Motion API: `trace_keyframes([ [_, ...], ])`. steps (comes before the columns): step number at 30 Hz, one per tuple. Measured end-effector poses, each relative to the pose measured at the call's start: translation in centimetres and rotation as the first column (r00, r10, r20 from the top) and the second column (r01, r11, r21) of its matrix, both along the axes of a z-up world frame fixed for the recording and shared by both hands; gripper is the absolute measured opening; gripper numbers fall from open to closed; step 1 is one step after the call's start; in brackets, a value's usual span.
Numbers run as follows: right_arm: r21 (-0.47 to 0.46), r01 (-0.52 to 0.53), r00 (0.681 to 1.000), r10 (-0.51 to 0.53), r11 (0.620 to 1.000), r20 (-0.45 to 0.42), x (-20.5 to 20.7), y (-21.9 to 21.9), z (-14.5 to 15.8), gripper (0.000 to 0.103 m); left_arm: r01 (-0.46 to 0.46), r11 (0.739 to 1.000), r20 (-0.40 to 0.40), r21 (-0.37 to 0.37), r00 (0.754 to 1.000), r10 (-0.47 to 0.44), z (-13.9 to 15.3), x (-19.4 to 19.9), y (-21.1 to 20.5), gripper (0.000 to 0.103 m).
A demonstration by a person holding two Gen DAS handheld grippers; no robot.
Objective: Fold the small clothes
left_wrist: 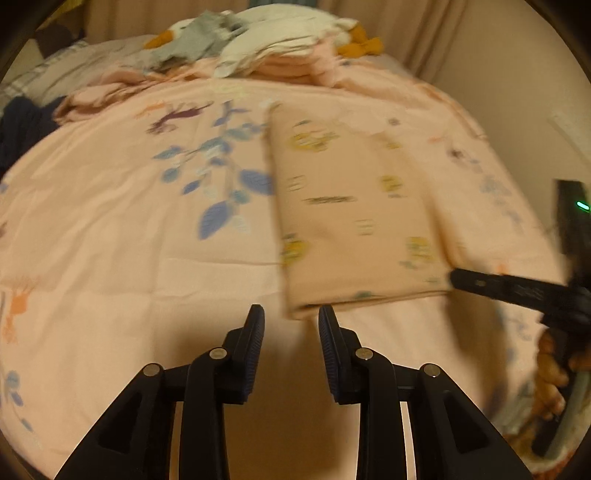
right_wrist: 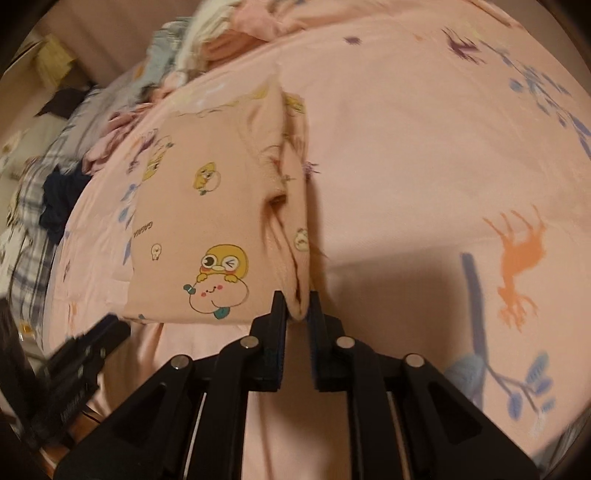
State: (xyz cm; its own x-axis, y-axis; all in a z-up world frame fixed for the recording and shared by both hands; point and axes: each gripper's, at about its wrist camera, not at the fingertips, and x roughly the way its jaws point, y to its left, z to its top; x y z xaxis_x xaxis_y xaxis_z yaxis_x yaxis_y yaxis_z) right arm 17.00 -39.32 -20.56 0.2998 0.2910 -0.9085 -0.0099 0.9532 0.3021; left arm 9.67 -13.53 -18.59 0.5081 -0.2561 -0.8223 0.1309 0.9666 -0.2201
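A small pink garment (left_wrist: 351, 214) with yellow cartoon prints lies folded into a long rectangle on the pink bedspread (left_wrist: 129, 221). My left gripper (left_wrist: 291, 314) is open and empty, just short of the garment's near edge. My right gripper (right_wrist: 297, 304) is shut on the garment's (right_wrist: 207, 221) near right corner, where folded layers bunch between the fingers. The right gripper also shows in the left wrist view (left_wrist: 456, 278), at the garment's near right corner. The left gripper shows in the right wrist view (right_wrist: 92, 343) at lower left.
A pile of folded and loose clothes (left_wrist: 266, 48), white, grey, pink and mustard, sits at the far end of the bed. A dark navy garment (left_wrist: 22, 125) lies at the far left by plaid bedding (right_wrist: 29, 236). A curtain (left_wrist: 424, 33) hangs behind.
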Motion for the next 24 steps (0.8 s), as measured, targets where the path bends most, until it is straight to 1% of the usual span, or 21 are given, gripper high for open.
trace_keyframes([
  [2, -0.059, 0.025, 0.999, -0.022, 0.998, 0.047, -0.1, -0.1, 1.6, 0.014, 0.027, 1.0, 0.038, -0.012, 0.999, -0.026, 1.0, -0.5, -0.5, 0.028],
  [3, -0.073, 0.038, 0.997, -0.033, 0.997, 0.067, -0.2, -0.2, 2.3, 0.014, 0.038, 0.999, 0.083, -0.006, 0.996, -0.037, 1.7, -0.8, -1.0, 0.028],
  [4, -0.066, 0.048, 0.995, -0.042, 0.997, 0.087, -0.1, -0.3, 2.8, 0.014, 0.044, 0.999, 0.122, 0.002, 0.992, -0.044, 2.0, -0.9, -1.3, 0.028],
  [5, -0.032, 0.057, 0.992, -0.054, 0.998, 0.112, 0.0, -0.6, 3.3, 0.014, 0.042, 0.999, 0.158, 0.013, 0.987, -0.043, 2.3, -0.9, -1.5, 0.028],
  [7, 0.034, 0.049, 0.991, -0.052, 0.998, 0.127, 0.4, -0.6, 3.5, 0.014, 0.038, 0.999, 0.197, 0.019, 0.98, -0.041, 2.2, -0.2, -1.9, 0.028],
  [8, 0.07, 0.034, 0.992, -0.043, 0.997, 0.121, 0.6, -0.5, 3.4, 0.014, 0.031, 0.999, 0.199, 0.018, 0.979, -0.034, 1.9, 0.5, -2.1, 0.028],
  [10, 0.127, 0.008, 0.991, -0.024, 0.992, 0.129, 0.7, -0.1, 2.9, 0.014, 0.024, 1.0, 0.156, 0.006, 0.988, -0.025, 1.1, 1.6, -2.2, 0.028],
  [12, 0.16, -0.04, 0.989, 0.017, 0.986, 0.145, 0.8, 0.7, 2.3, 0.014, 0.026, 0.999, 0.102, -0.027, 0.995, -0.024, 0.0, 2.6, -2.0, 0.028],
  [13, 0.168, -0.061, 0.989, 0.037, 0.984, 0.143, 0.9, 1.2, 1.7, 0.014, 0.014, 1.0, 0.088, -0.024, 0.996, -0.012, -0.5, 2.9, -1.9, 0.028],
  [14, 0.173, -0.065, 0.991, 0.043, 0.983, 0.129, 1.1, 1.5, 1.1, 0.014, -0.002, 1.0, 0.085, 0.001, 0.996, 0.002, -0.9, 3.1, -1.9, 0.028],
  [15, 0.177, -0.055, 0.994, 0.038, 0.983, 0.099, 1.4, 1.7, 0.1, 0.014, -0.016, 0.999, 0.088, 0.043, 0.996, 0.013, -1.3, 3.1, -1.9, 0.028],
  [17, 0.165, -0.042, 0.999, 0.037, 0.985, 0.035, 1.7, 2.1, -1.3, 0.013, -0.029, 0.993, 0.085, 0.116, 0.996, 0.02, -1.9, 3.2, -2.0, 0.028],
  [18, 0.149, -0.04, 0.999, 0.039, 0.988, 0.015, 1.6, 2.2, -1.7, 0.013, -0.027, 0.992, 0.075, 0.12, 0.997, 0.018, -2.2, 3.2, -1.9, 0.028],
  [19, 0.126, -0.044, 0.999, 0.043, 0.991, 0.012, 1.5, 2.2, -1.9, 0.008, -0.025, 0.994, 0.066, 0.111, 0.998, 0.018, -2.4, 3.3, -1.7, 0.028],
  [20, 0.1, -0.06, 0.998, 0.058, 0.993, 0.015, 1.3, 2.3, -2.0, 0.008, -0.026, 0.995, 0.058, 0.097, 0.998, 0.021, -2.6, 3.3, -1.5, 0.028],
  [24, 0.088, -0.08, 0.997, 0.08, 0.993, 0.01, 0.8, 2.2, -2.4, 0.008, -0.011, 0.995, 0.058, 0.102, 0.998, 0.005, -3.1, 3.1, -1.0, 0.03],
])
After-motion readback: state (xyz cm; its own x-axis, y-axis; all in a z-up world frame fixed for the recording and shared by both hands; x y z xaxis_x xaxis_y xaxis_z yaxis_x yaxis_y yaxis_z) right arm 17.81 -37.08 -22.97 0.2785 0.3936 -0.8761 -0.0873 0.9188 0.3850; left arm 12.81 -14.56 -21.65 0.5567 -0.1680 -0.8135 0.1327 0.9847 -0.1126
